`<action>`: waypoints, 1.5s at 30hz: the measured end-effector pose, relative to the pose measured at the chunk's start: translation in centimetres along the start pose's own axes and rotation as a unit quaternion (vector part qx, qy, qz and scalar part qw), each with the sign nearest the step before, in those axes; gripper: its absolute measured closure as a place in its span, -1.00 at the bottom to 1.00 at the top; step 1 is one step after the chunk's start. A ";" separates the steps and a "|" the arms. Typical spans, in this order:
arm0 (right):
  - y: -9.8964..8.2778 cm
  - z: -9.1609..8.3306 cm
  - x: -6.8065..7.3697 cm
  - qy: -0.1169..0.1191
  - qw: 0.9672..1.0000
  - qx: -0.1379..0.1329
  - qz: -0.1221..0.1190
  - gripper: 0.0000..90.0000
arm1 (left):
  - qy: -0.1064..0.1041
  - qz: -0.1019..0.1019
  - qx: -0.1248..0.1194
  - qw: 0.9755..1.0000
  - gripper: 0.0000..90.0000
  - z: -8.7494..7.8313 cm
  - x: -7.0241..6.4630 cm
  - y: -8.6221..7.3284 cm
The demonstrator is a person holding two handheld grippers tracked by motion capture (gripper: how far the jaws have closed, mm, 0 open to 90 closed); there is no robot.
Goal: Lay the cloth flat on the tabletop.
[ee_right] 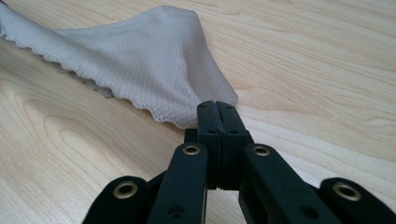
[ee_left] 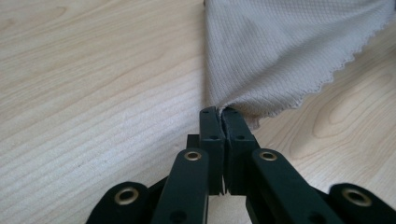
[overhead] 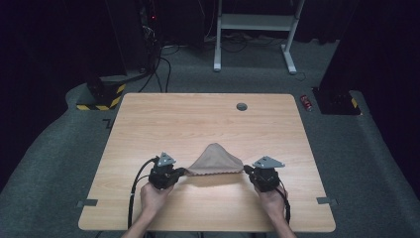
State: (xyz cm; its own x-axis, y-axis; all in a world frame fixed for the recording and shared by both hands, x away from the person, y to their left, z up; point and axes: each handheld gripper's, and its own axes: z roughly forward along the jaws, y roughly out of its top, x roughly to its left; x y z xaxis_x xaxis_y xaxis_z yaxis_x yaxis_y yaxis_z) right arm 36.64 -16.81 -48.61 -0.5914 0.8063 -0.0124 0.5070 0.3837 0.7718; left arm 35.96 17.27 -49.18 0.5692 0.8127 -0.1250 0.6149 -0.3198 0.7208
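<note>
Now your left gripper [overhead: 182, 171] and right gripper [overhead: 246, 170] each pinch a corner of the beige cloth [overhead: 216, 159] above the table [overhead: 198, 119]; next, carry both corners evenly over to fold it.

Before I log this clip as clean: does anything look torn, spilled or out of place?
Nothing stands out. The beige cloth hangs whole between the left hand-held gripper and the right hand-held gripper, each shut on a corner, its scalloped edge intact. The table is dry and unmarked.
</note>
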 end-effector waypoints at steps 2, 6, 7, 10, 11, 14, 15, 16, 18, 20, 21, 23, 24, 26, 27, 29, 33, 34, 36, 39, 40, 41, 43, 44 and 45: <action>0.2 -0.1 0.3 0.007 1.000 -0.003 -0.005 0.99 | -0.009 0.006 0.001 1.000 0.77 0.1 -0.2 0.1; 1.1 0.0 1.0 0.018 1.000 -0.003 -0.017 0.99 | -0.040 0.024 -0.010 0.999 0.39 0.4 -1.6 0.9; 1.4 0.1 1.2 0.022 1.000 -0.003 -0.021 0.99 | -0.045 0.031 -0.011 0.998 0.31 0.6 -2.2 1.3; 2.2 0.3 1.8 0.028 0.999 -0.003 -0.028 0.99 | -0.060 0.053 -0.016 0.997 0.15 1.2 -3.7 2.4; 2.4 0.4 1.9 0.031 0.999 -0.005 -0.032 0.99 | -0.065 0.056 -0.016 0.996 0.11 1.5 -4.2 2.8; 3.3 0.5 2.4 0.037 0.999 -0.006 -0.035 0.99 | -0.077 0.070 -0.017 0.994 0.05 2.7 -5.7 3.8; 3.6 0.6 2.5 0.039 0.998 -0.007 -0.040 0.99 | -0.080 0.078 -0.013 0.994 0.05 3.2 -6.1 4.2; 3.9 0.7 2.7 0.040 0.998 -0.008 -0.042 0.99 | -0.081 0.083 -0.012 0.993 0.05 3.6 -6.6 4.5; 4.4 0.8 3.0 0.044 0.998 -0.009 -0.045 0.99 | -0.081 0.090 -0.006 0.993 0.05 4.5 -7.3 5.0; 4.8 0.9 3.2 0.047 0.998 -0.010 -0.049 0.99 | -0.082 0.086 -0.007 0.993 0.07 5.2 -7.7 5.5; 4.9 1.0 3.3 0.048 0.998 -0.010 -0.049 0.99 | -0.079 0.082 -0.003 0.994 0.10 5.5 -7.7 5.7; 5.3 1.0 3.4 0.051 0.997 -0.011 -0.049 0.99 | -0.076 0.078 0.007 0.994 0.28 6.1 -7.8 5.9; 5.3 1.0 3.4 0.051 0.997 -0.011 -0.049 0.99 | -0.076 0.080 0.009 0.994 0.28 6.2 -7.8 6.0; 5.4 1.0 3.4 0.054 0.997 -0.012 -0.049 0.99 | -0.070 0.088 0.010 0.994 0.56 6.2 -7.9 6.2; 5.5 1.0 3.4 0.055 0.997 -0.013 -0.048 0.99 | -0.070 0.088 0.007 0.994 0.69 6.1 -7.8 6.4; 5.5 0.9 3.4 0.057 0.997 -0.015 -0.047 0.98 | -0.069 0.083 0.002 0.994 0.95 5.6 -7.5 6.6; 5.4 0.5 3.2 0.061 0.997 -0.020 -0.042 0.98 | -0.081 0.072 -0.009 0.994 1.00 4.4 -6.5 6.8; 5.4 0.4 3.2 0.064 0.997 -0.021 -0.044 0.99 | -0.088 0.071 -0.010 0.994 1.00 4.1 -6.5 6.8; 5.1 0.2 3.4 0.066 0.996 -0.022 -0.049 0.99 | -0.102 0.084 -0.007 0.991 1.00 3.7 -6.7 6.6; 4.6 -0.1 3.6 0.074 0.996 -0.022 -0.047 0.97 | -0.115 0.110 0.008 0.987 1.00 3.3 -7.8 6.0; 4.2 -0.2 3.4 0.080 0.996 -0.024 -0.045 0.90 | -0.119 0.111 0.011 0.987 1.00 3.3 -8.0 5.9; 4.0 -0.3 3.4 0.081 0.996 -0.024 -0.041 0.85 | -0.126 0.112 0.015 0.986 1.00 3.4 -8.3 5.7; 3.6 -0.5 3.0 0.085 0.996 -0.024 -0.028 0.76 | -0.131 0.123 0.024 0.983 1.00 3.6 -9.1 5.3; 3.4 -0.6 2.7 0.085 0.996 -0.024 -0.024 0.72 | -0.133 0.129 0.029 0.982 1.00 3.7 -9.4 5.1; 3.2 -0.7 2.5 0.083 0.996 -0.025 -0.020 0.67 | -0.134 0.136 0.034 0.981 1.00 3.9 -9.8 4.9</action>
State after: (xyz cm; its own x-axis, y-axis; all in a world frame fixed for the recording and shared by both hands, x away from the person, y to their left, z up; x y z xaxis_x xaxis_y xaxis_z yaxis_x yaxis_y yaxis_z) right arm 36.37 -13.90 -45.72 -0.7077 0.7041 0.0577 0.4513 0.3878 0.8037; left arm 35.48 5.88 -47.10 0.8345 0.5386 -0.1160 0.4504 -0.5457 0.7066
